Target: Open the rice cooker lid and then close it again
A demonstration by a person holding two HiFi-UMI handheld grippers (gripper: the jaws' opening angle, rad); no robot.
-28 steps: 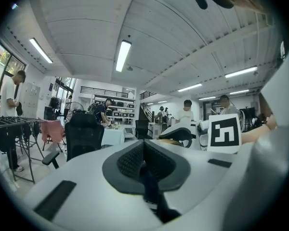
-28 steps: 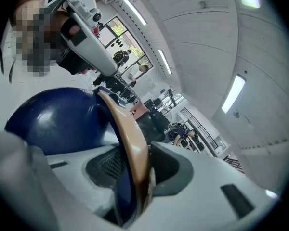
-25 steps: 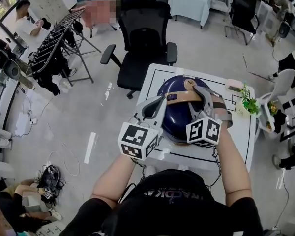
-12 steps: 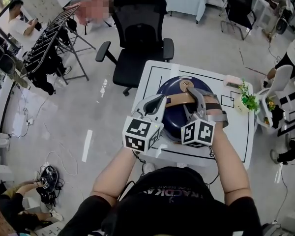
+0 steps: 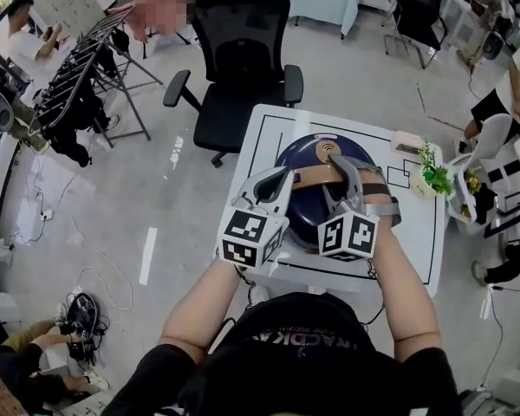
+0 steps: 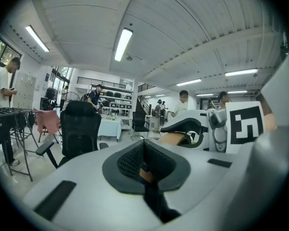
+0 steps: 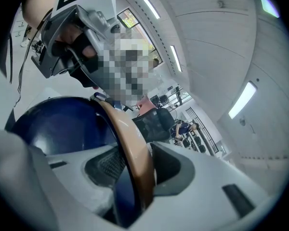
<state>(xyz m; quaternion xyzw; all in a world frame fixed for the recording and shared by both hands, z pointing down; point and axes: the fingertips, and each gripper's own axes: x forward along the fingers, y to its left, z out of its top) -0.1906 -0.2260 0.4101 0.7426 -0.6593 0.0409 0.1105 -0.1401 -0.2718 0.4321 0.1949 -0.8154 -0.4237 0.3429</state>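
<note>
A dark blue rice cooker (image 5: 308, 204) stands on the white table (image 5: 416, 241) with its lid down and a tan handle (image 5: 316, 176) lying across the top. My right gripper (image 5: 342, 170) straddles the handle. In the right gripper view the handle (image 7: 127, 134) runs between the jaws (image 7: 135, 153), against the right pad, with a dark slit at the left pad. My left gripper (image 5: 282, 180) is shut, its tips at the handle's left end. Only a tan sliver shows between its closed pads (image 6: 135, 160) in the left gripper view.
A small potted plant (image 5: 435, 178) and a pink object (image 5: 407, 141) sit at the table's right side. A black office chair (image 5: 238, 68) stands behind the table, a metal rack (image 5: 78, 81) at far left. People stand around the room's edges.
My left gripper has sunk a little beside the cooker's left side. The right gripper stays at the handle, and the lid stays down.
</note>
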